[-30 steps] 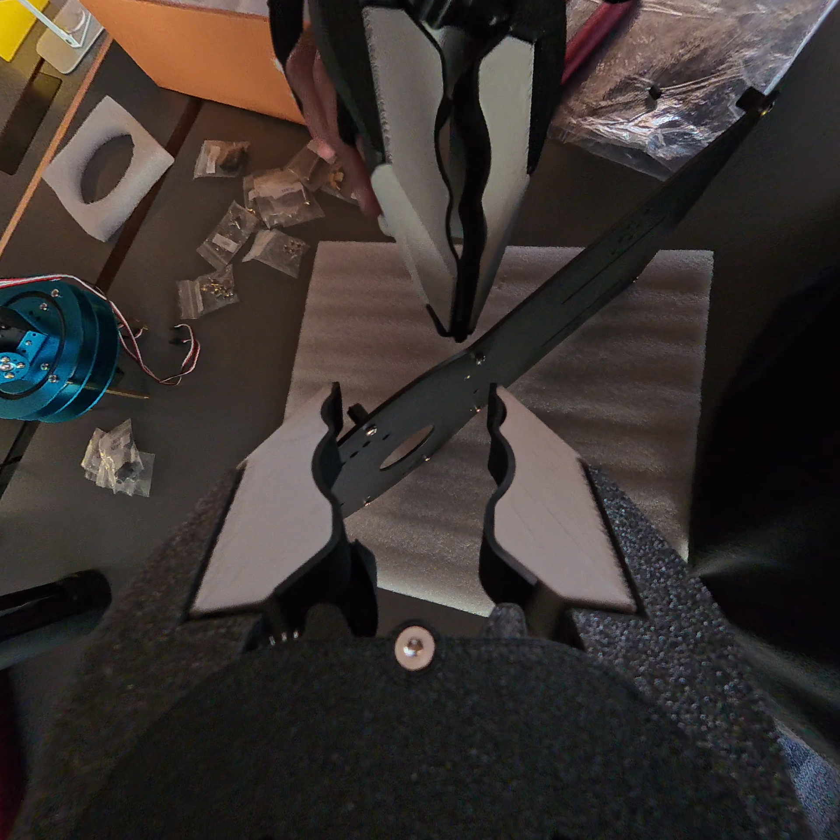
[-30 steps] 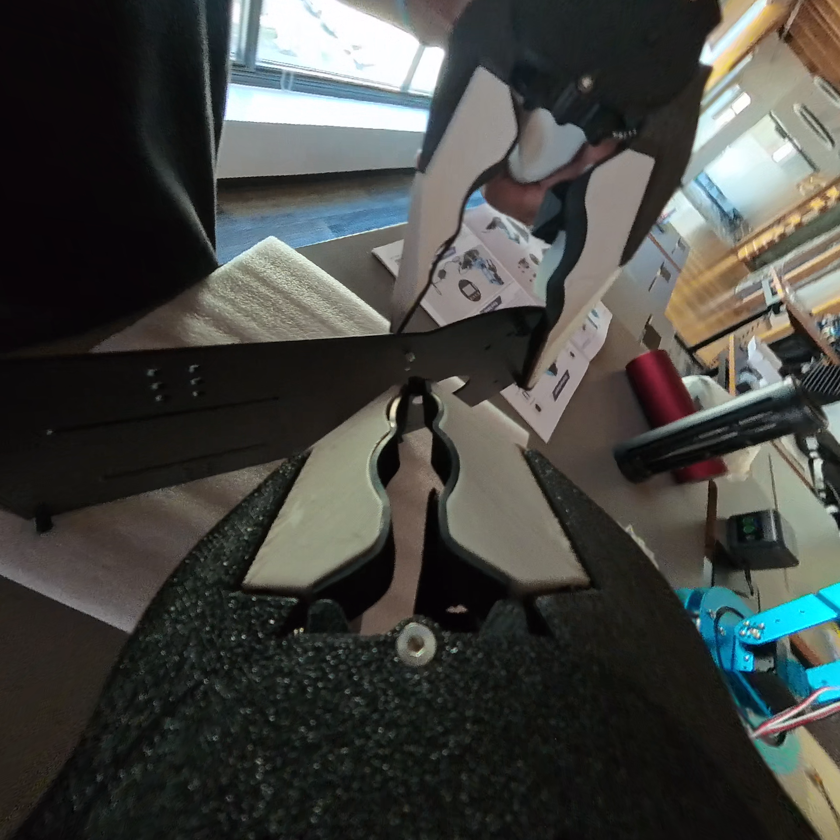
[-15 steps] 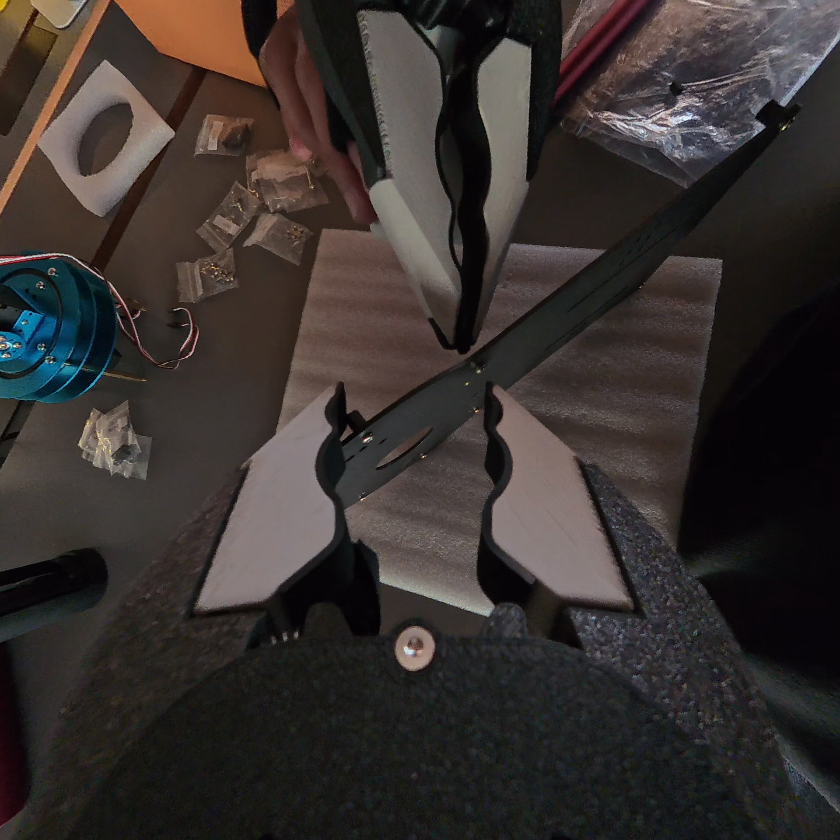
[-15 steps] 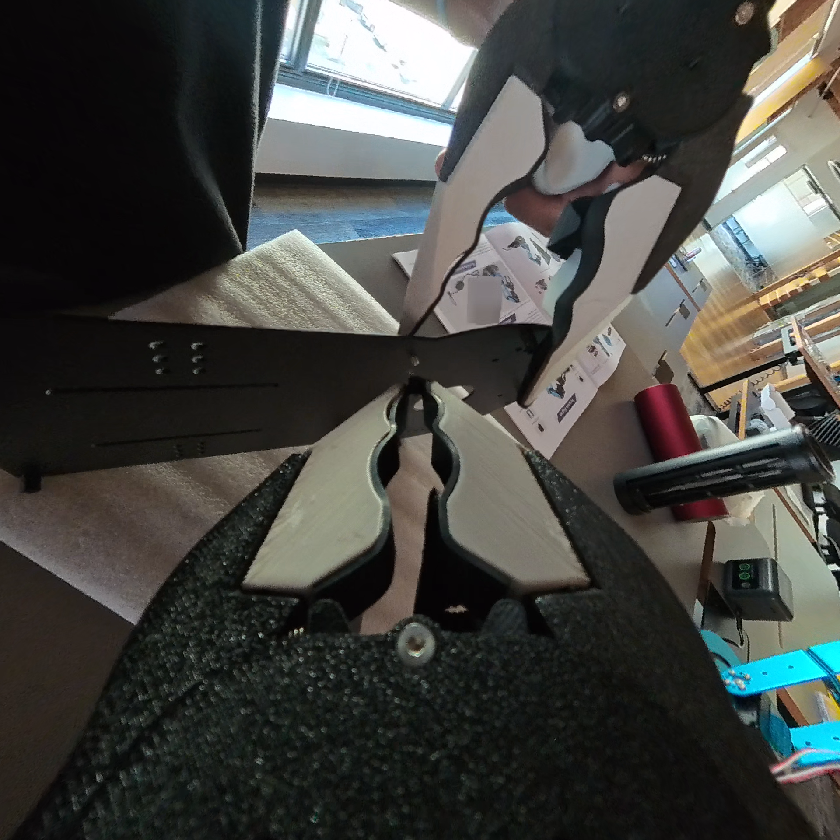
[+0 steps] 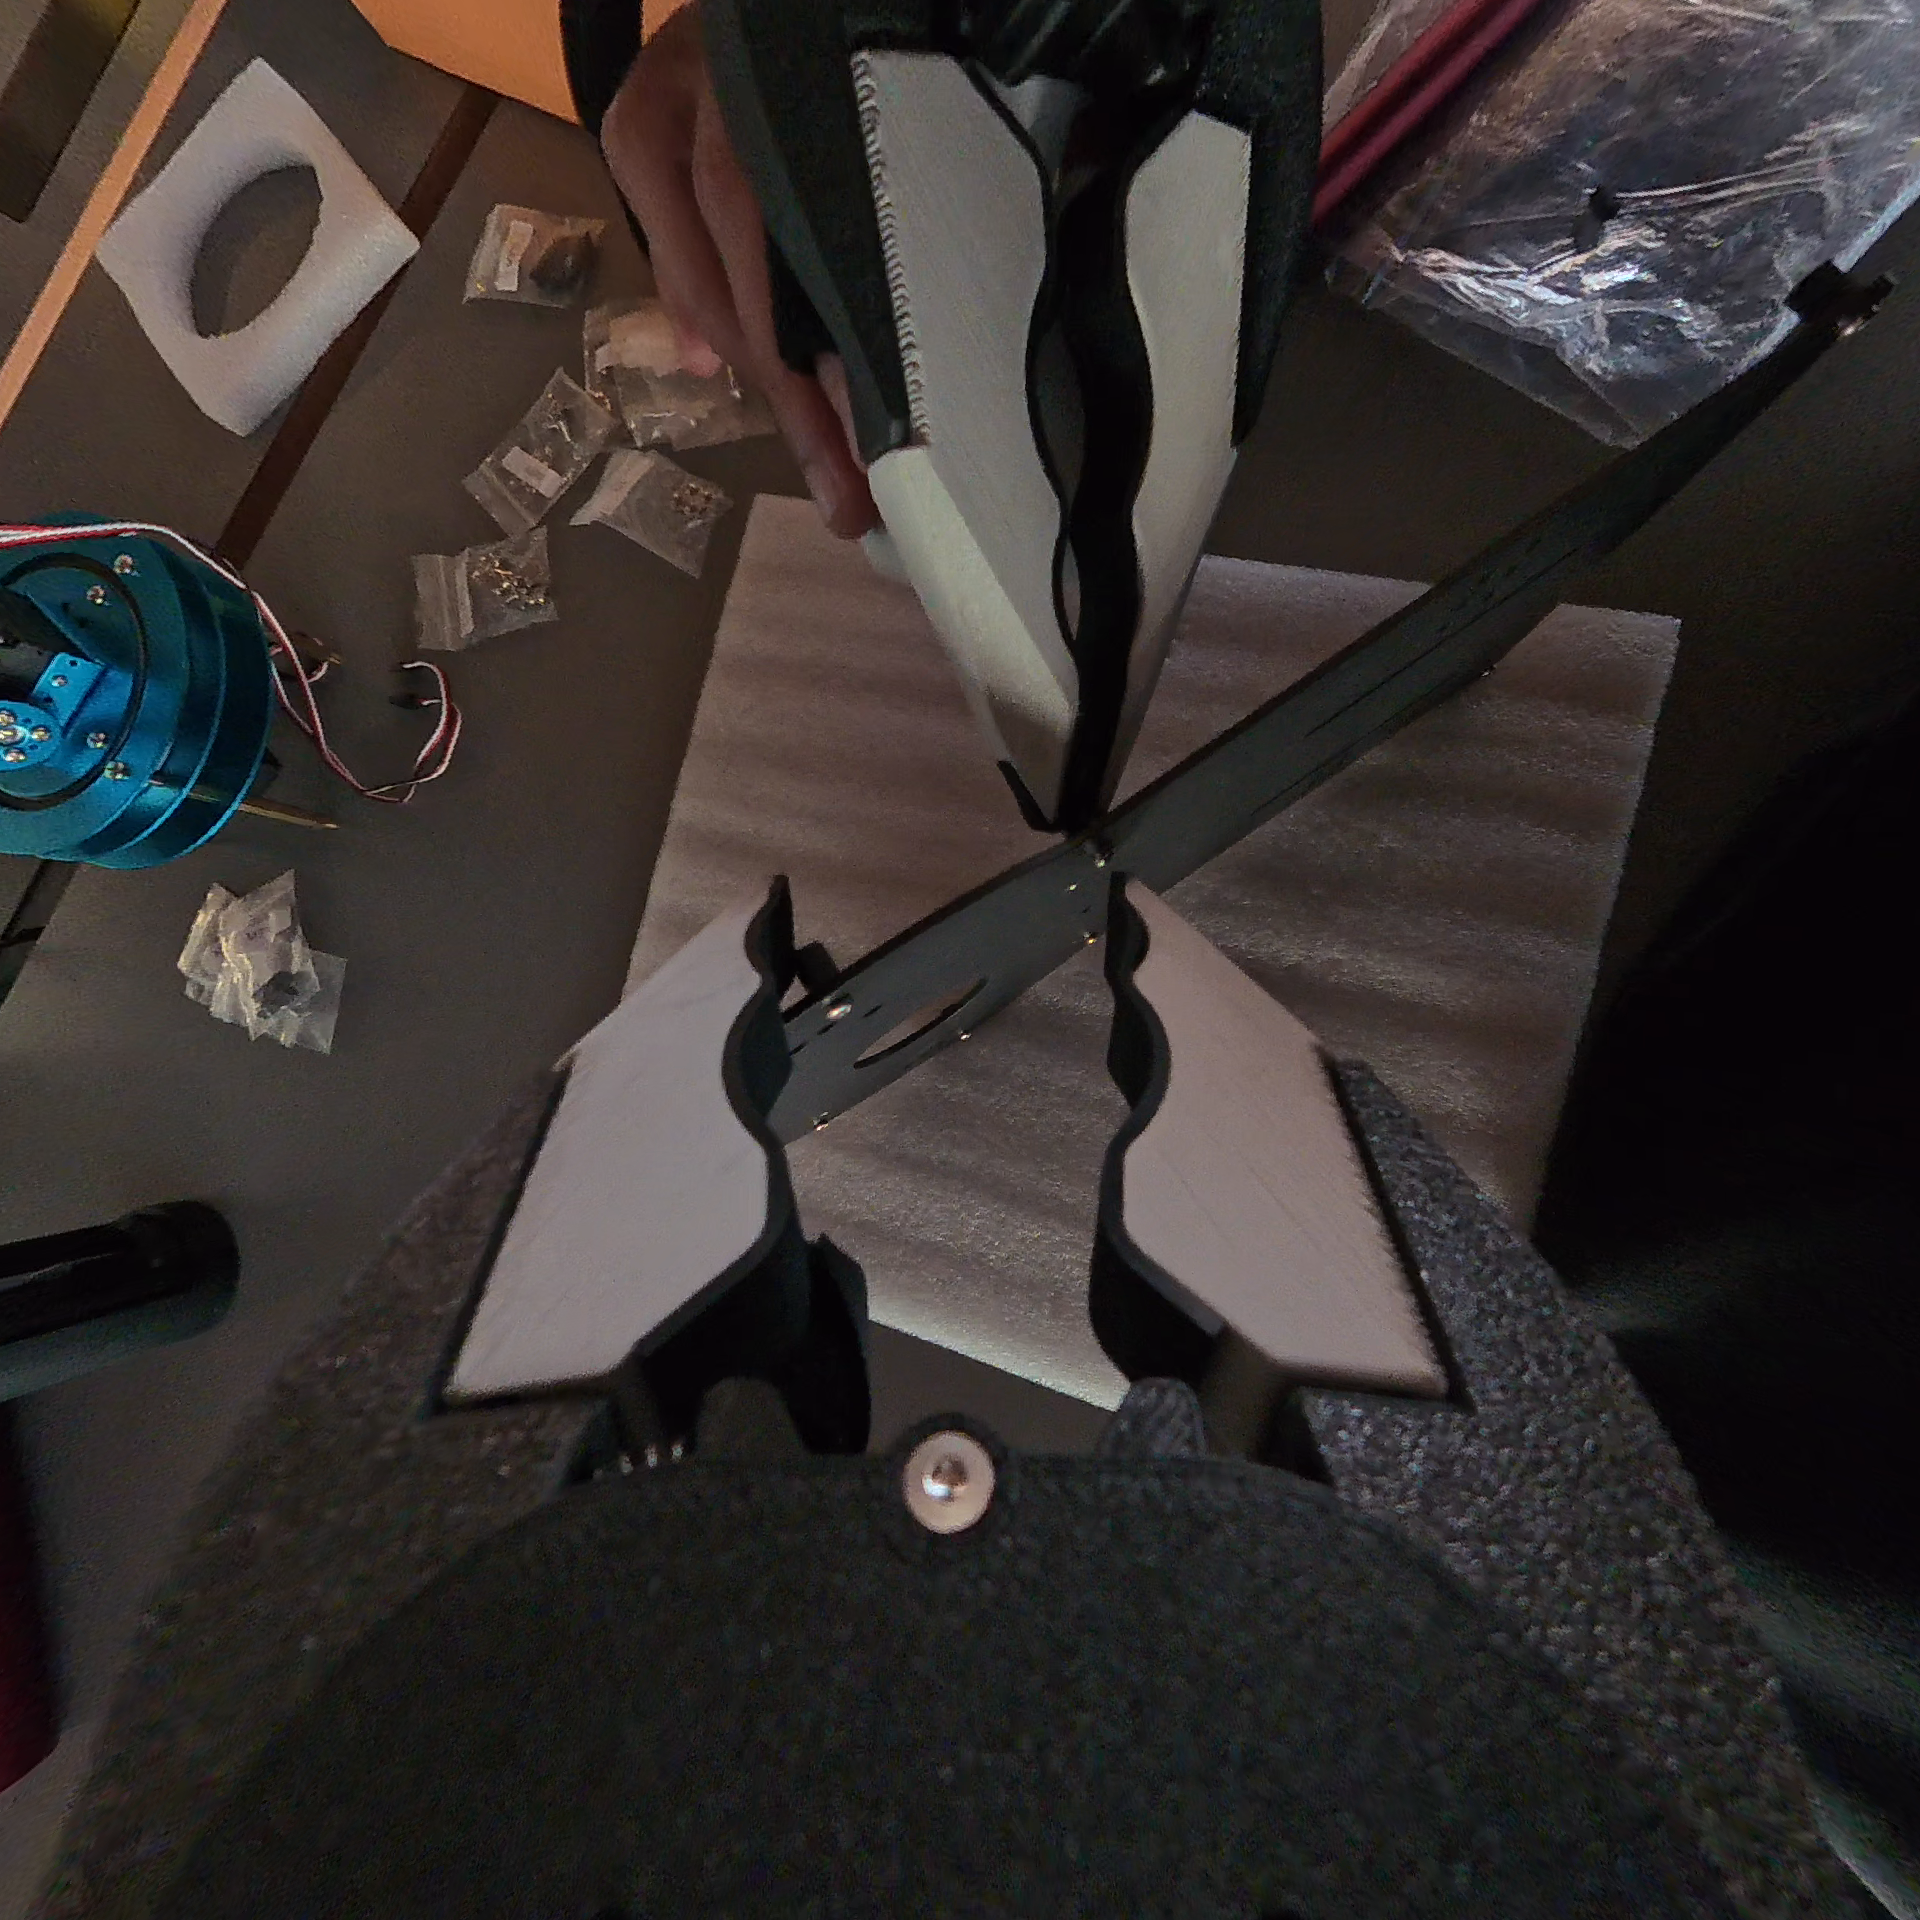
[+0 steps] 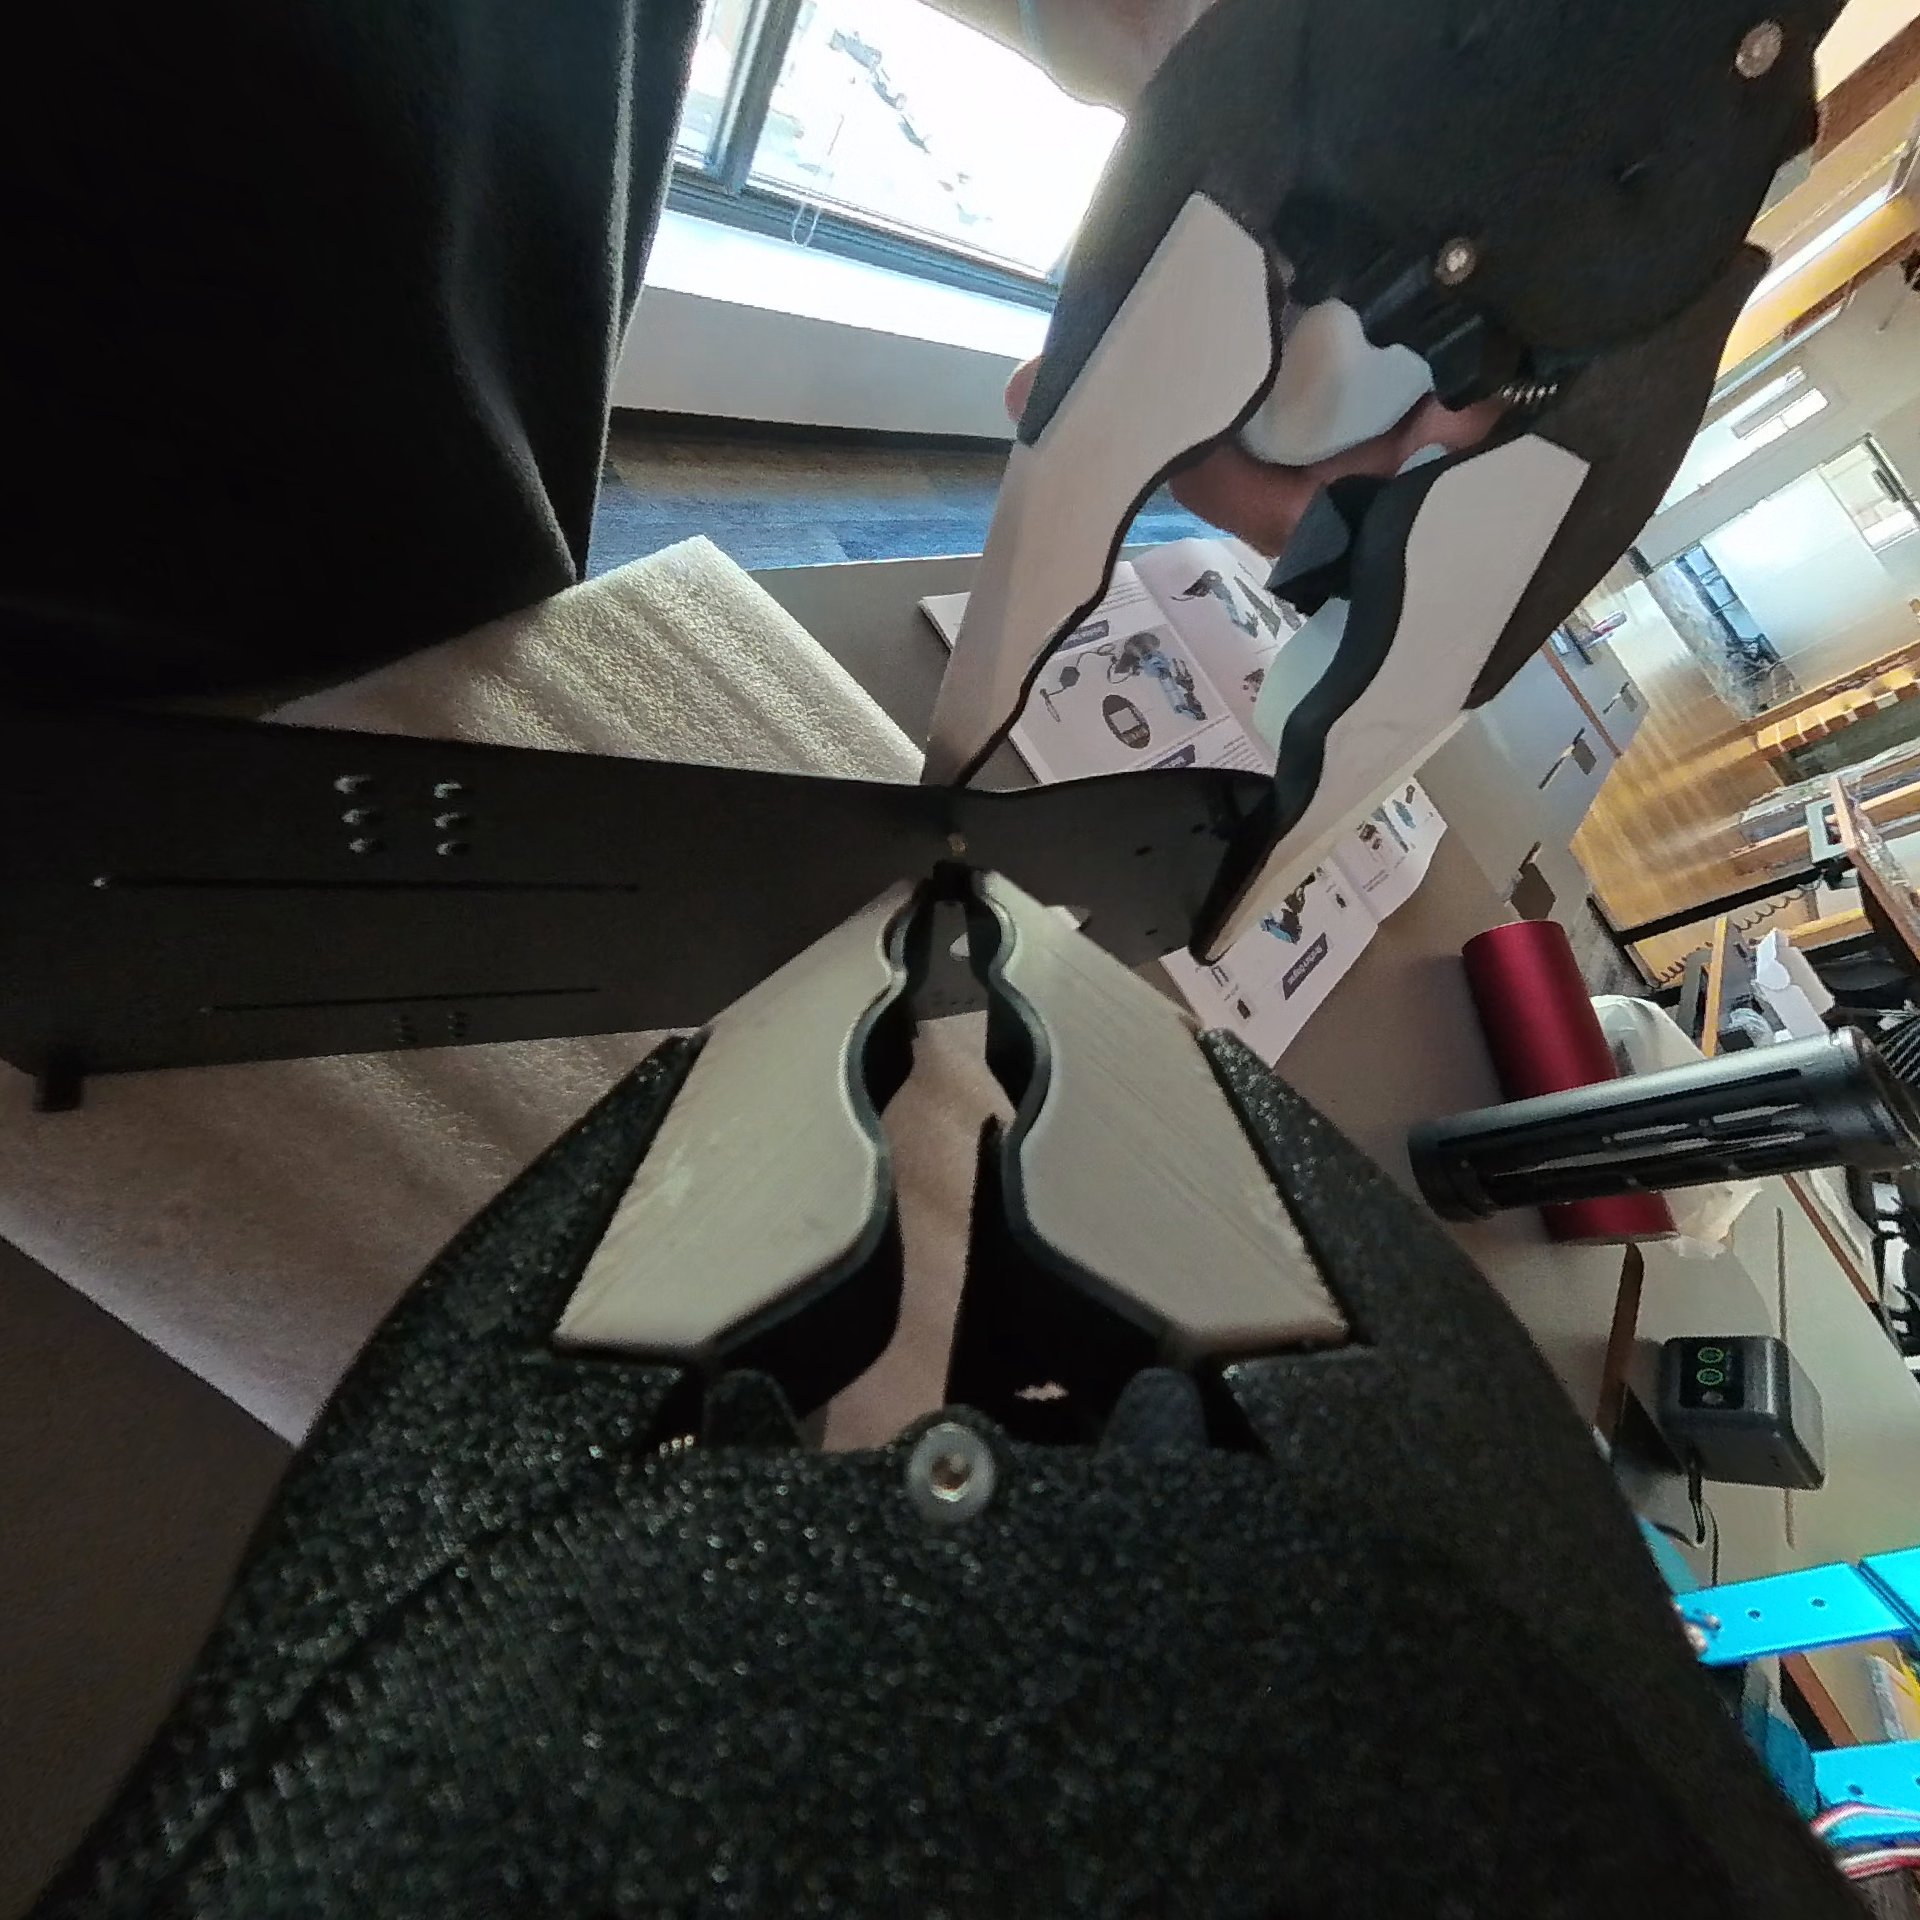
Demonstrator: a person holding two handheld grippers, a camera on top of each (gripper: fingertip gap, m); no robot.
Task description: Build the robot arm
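Observation:
A long black metal plate (image 5: 1299, 727) with holes and slots is held above a white foam sheet (image 5: 1403, 935). My right gripper (image 6: 953, 888) is shut on the plate's (image 6: 520, 883) edge near its middle. In the left wrist view it (image 5: 1070, 816) comes down from above. My left gripper (image 5: 948, 888) is open wide. The plate's end with the oval hole lies between its spread fingers and touches the left one. In the right wrist view the left gripper (image 6: 1078, 862) straddles that end. A hand shows behind each gripper.
On the dark table are a blue round metal part with wires (image 5: 114, 686), small bags of hardware (image 5: 582, 447), a white foam ring piece (image 5: 249, 239), a clear plastic bag (image 5: 1621, 177), a black cylinder (image 6: 1662, 1122), a red cylinder (image 6: 1548, 1039) and a booklet (image 6: 1143, 686). Dark clothing (image 6: 312, 312) is close by. My left and right fingertips are right by each other.
Both grippers and the plate have shifted slightly together. The plate's far end has swung a little right in the left wrist view. Neither gripper's jaws have changed.

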